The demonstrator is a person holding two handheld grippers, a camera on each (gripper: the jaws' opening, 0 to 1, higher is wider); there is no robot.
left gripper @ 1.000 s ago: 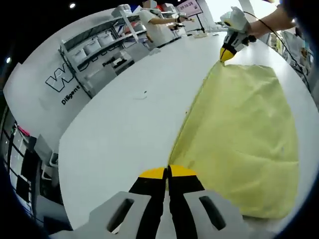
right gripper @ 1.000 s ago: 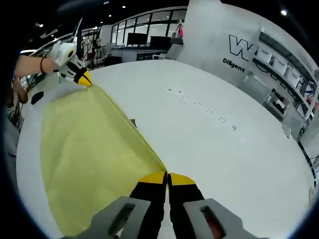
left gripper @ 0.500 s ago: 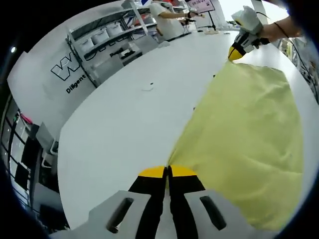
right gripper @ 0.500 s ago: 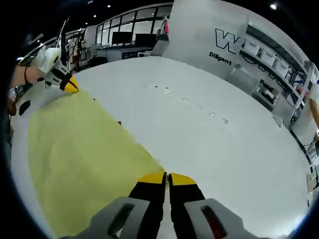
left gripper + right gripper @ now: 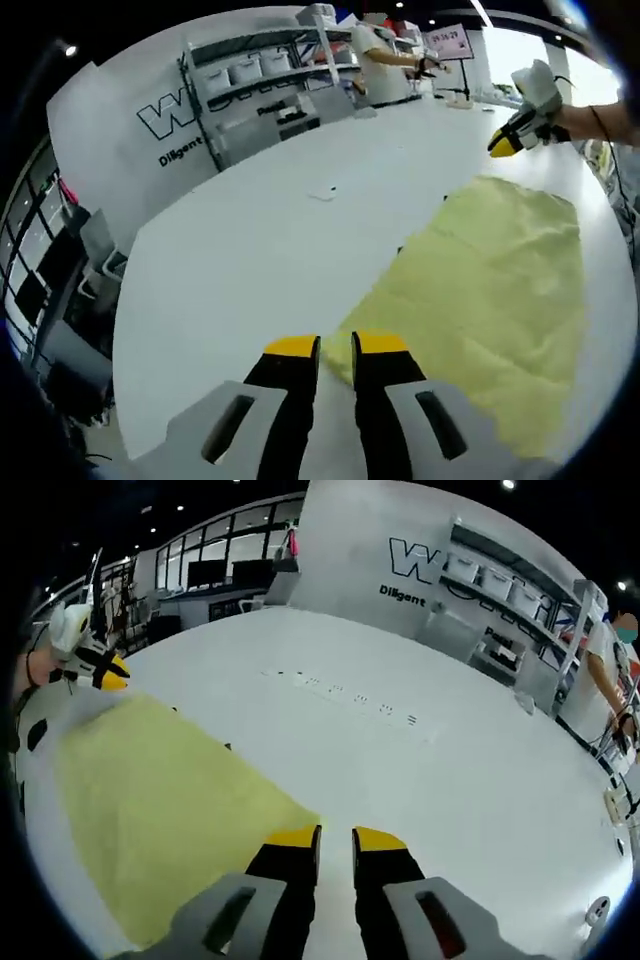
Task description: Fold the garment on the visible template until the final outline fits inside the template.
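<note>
Garment [image 5: 480, 290], a pale yellow cloth, lies spread flat on the white table [image 5: 240, 260], and neither tool holds it. In the left gripper view, the left gripper [image 5: 336, 347] stands with its yellow-tipped jaws slightly parted, a narrow gap showing between them, right at the near corner of the cloth, with nothing clamped. From there the fabric runs up and to the right toward the right gripper [image 5: 500, 146], held in a person's hand just past the far corner and apart from the cloth. In the right gripper view, the right gripper [image 5: 335, 837] likewise has its jaws a little apart at the cloth's near corner [image 5: 290, 815], empty. The yellow sheet [image 5: 160, 800] stretches away to the left, where the left gripper [image 5: 108, 674] hovers beside its far corner. Small dark marks [image 5: 345, 692] line the tabletop beyond, and shelving [image 5: 270, 80] stands behind the table.
</note>
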